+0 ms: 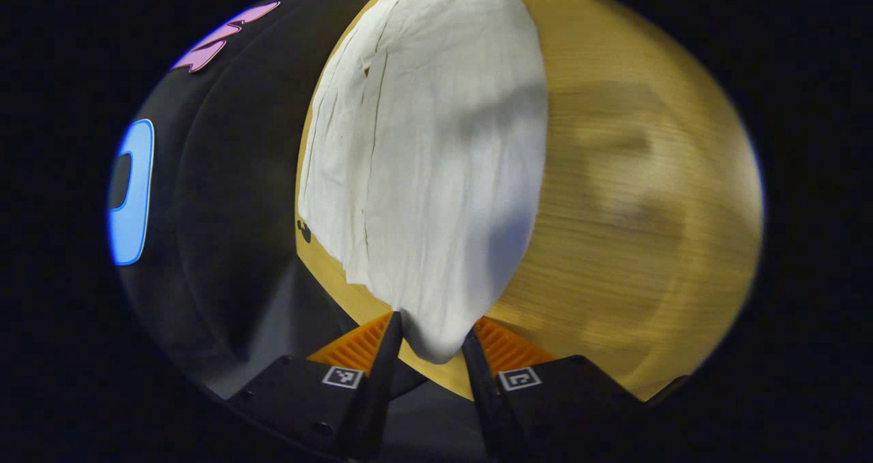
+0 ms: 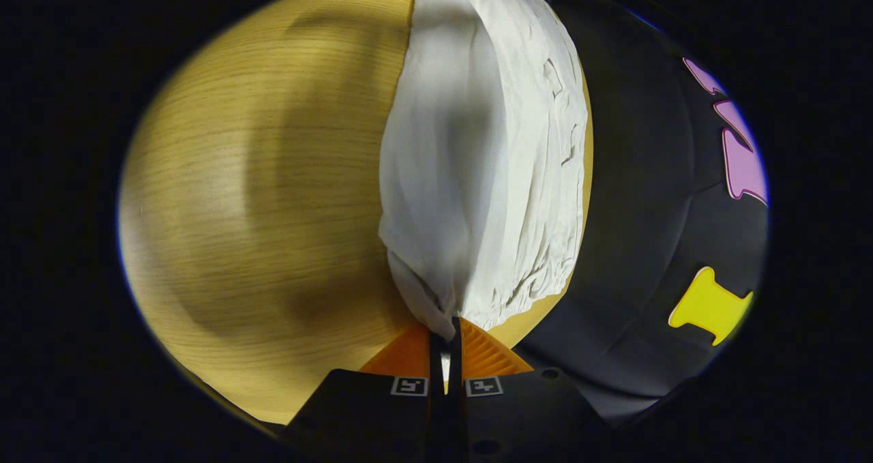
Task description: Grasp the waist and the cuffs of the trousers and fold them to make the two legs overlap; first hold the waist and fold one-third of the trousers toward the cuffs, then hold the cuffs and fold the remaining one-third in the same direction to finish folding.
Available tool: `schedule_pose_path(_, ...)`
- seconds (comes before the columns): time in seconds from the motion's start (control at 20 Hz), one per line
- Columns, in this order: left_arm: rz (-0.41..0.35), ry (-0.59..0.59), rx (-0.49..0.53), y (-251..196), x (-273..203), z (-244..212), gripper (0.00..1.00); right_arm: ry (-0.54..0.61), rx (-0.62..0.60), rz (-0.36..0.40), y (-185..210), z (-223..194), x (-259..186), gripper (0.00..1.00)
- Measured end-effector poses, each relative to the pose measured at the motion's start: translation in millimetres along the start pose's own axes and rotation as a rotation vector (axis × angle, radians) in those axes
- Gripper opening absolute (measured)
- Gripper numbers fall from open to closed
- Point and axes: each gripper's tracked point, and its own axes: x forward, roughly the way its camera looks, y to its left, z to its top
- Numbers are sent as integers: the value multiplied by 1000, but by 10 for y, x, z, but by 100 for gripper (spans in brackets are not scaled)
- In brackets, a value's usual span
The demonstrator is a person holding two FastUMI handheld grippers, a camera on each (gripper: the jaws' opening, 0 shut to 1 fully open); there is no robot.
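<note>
White trousers [image 1: 423, 149] lie lengthwise on a wooden table [image 1: 627, 197], with one layer raised over the other. In the left gripper view my left gripper [image 1: 431, 337] holds the near end of the cloth, which bulges between its two fingers and narrows toward them. In the right gripper view the trousers [image 2: 477, 163] run away from my right gripper [image 2: 445, 337], whose fingers are pressed together on a pinched bunch of fabric. The gathered waist [image 2: 539, 282] lies just right of that pinch.
The table's edge [image 1: 303, 176] runs close along the trousers' far side, with the black booth wall [image 1: 225, 176] beyond it. Bare wood [image 2: 259, 197] spreads on the other side of the trousers, crossed by soft shadows.
</note>
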Motion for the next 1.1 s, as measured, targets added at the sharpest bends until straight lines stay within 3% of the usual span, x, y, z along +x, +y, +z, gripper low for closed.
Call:
schedule_pose_path(0.05, 7, 2, 1, -4, 60, -9, 52, -2, 4, -1, -7, 2, 0, 5)
schedule_pose_path(0.2, 66, 10, -10, 8, 192, 48, 13, -7, 16, -9, -11, -16, 7, 5)
schedule_pose_path(0.35, 100, 28, -63, 39, 149, 39, 9, -11, 27, -16, -26, -34, 11, 5)
schedule_pose_path(0.55, 143, 46, -239, 110, 110, 81, 6, -9, 105, 3, -66, -41, -13, 5)
schedule_pose_path(0.8, 233, 28, -380, 458, -122, 98, 6, -42, 180, -66, -340, -56, -156, 5)
schedule_pose_path(1.1, 319, 15, -457, 1167, -188, 209, 6, -55, 278, -180, -1056, -137, -151, 5)
